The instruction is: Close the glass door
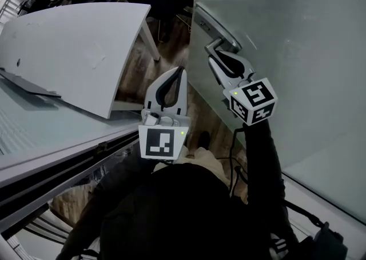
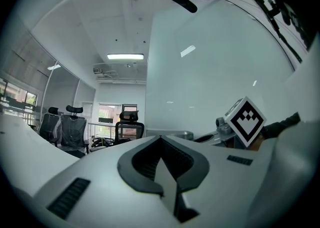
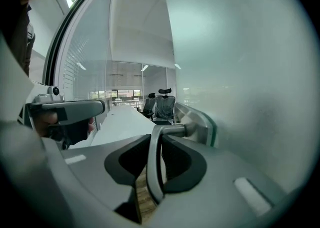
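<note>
While parallel to the glass door — handle, tip in right gripper.

Legend: white curved counter on angled legs; wood floor beneath; black office chairs near windows; ceiling light lit.

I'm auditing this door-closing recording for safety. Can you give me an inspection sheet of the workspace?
Surface: wood floor, partly visible.
Job's things: frosted glass door; metal handle on it, between the right tongs.
Clutter: white table left of the door in the head view.
Grippers: right tongs shut on the metal handle; left tongs shut, empty.
Cables: thin dark cable below the right tongs.
Surroundings: office chairs, ceiling light.
</note>
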Demonstrator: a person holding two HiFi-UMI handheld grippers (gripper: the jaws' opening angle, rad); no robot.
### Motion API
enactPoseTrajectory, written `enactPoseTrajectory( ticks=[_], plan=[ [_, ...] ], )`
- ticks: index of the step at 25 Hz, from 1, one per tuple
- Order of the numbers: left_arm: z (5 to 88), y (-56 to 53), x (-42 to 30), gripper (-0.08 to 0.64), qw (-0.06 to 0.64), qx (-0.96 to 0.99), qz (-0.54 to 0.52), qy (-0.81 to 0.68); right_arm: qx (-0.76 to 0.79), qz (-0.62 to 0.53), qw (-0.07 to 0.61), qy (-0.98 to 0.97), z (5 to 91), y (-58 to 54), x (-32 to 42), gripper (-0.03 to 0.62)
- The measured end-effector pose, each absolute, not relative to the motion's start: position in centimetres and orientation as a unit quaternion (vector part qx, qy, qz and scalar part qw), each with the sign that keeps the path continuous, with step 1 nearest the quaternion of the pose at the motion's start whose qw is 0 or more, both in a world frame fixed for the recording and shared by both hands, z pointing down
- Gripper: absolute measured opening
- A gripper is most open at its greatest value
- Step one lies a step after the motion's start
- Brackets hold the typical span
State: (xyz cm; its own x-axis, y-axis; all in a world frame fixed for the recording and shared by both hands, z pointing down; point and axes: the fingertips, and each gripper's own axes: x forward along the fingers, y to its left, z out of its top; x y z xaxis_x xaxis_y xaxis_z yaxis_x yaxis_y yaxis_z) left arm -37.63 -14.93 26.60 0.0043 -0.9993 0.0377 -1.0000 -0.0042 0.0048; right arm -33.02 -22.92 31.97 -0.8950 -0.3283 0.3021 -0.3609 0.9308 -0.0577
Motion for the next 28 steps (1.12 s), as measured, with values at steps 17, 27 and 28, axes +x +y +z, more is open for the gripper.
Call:
enactPoseTrajectory(
  ticks=[17,27,28],
  plan=[
    [26.9,-8.2,-38.5,-0.003,0.011,0.679,0.011,-0.734,0.097,0.038,0.146,-0.984,31.9,-11.0,-35.8,0.071],
    [26.6,-1.8,-36.4,-0.003,0.003,0.641,0.009,-0.768,0.066,0.039,0.148,-0.986,32.1,-6.6,-36.2,0.071],
    [26.6,-1.1,-36.3,-0.003,0.004,0.637,0.009,-0.771,0.064,0.039,0.148,-0.986,32.2,-6.2,-36.2,0.071]
  ],
)
